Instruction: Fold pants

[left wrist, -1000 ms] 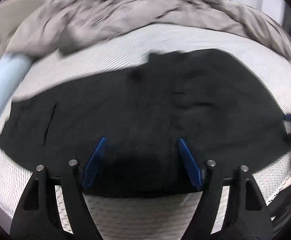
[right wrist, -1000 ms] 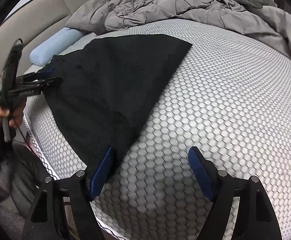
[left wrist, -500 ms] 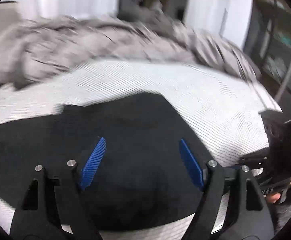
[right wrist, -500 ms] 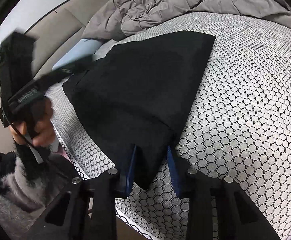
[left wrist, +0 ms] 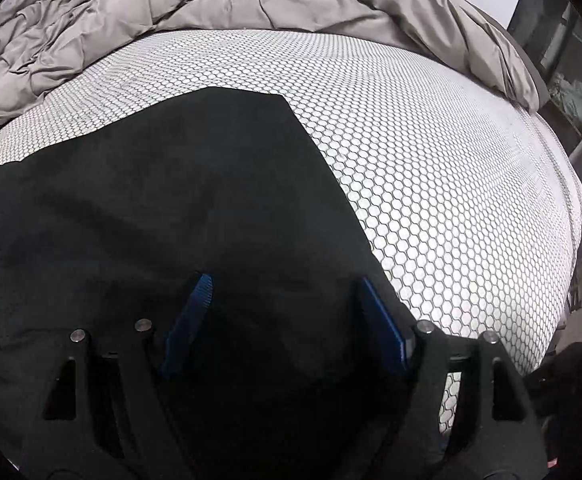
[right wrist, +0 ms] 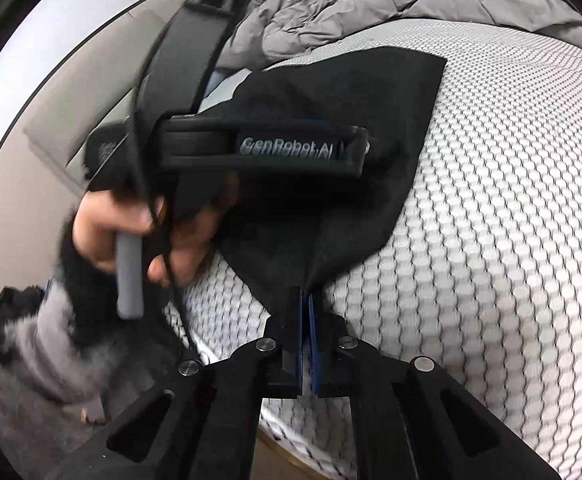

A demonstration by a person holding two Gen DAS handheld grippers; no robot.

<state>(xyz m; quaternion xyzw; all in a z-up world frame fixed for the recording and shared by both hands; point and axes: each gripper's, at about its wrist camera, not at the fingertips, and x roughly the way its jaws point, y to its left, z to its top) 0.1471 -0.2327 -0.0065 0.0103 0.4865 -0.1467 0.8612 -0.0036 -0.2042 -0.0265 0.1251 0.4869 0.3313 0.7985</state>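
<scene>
Black pants [left wrist: 163,216] lie flat on the mattress [left wrist: 431,168], which has a white cover with a grey honeycomb print. In the left wrist view the fabric fills the near-left part of the bed. Its far edge runs level to a blunt corner, then slants down toward the near edge of the mattress.

Left gripper [left wrist: 287,320]: blue pads spread wide, over the fabric near its right-hand slanted edge. Cannot tell whether the tips touch the cloth; nothing is pinched between them.

Right gripper [right wrist: 304,300]: jaws have just closed and now stand pressed together on a corner of the pants at the near edge of the mattress. The cloth bunches into a small peak where it enters the pads.

In the right wrist view the left gripper's body [right wrist: 263,148] crosses over the pants, blurred. The person's hand [right wrist: 131,232] holds its grey handle, with a fuzzy grey sleeve [right wrist: 31,352] below.

Open room: the right half of the mattress is bare honeycomb cover out to its rounded right edge. A crumpled grey duvet [left wrist: 211,0] is heaped along the far edge, apart from the pants. A beige headboard [right wrist: 31,184] stands at the left of the right wrist view.
</scene>
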